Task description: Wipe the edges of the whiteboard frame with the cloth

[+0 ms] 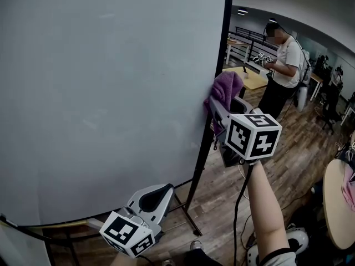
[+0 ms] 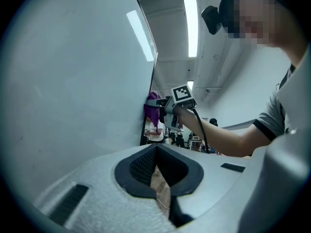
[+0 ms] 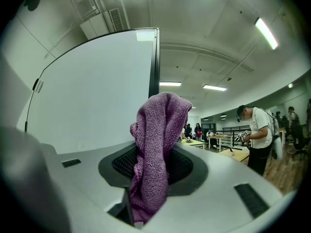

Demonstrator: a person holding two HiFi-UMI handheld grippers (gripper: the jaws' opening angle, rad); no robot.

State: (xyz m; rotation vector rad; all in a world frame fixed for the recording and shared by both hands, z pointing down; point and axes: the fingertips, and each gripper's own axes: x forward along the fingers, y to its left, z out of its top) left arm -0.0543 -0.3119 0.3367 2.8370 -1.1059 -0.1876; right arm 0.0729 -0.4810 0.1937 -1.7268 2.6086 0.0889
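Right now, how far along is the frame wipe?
Done: the cloth is clamped in the right gripper. In hand: it sits against the whiteboard frame's right edge, about mid-height. Left: nothing shows which stretches are wiped, and the bottom edge has no cloth on it. The left gripper is shut, empty, down low.

Left claw (image 1: 165,190) and right claw (image 1: 216,105): pale grey shells, black ribbed pads (image 3: 125,163), white cubes (image 1: 252,136) bearing black square markers; black cable (image 1: 237,204); grey short sleeve (image 2: 277,118), dark-edged.
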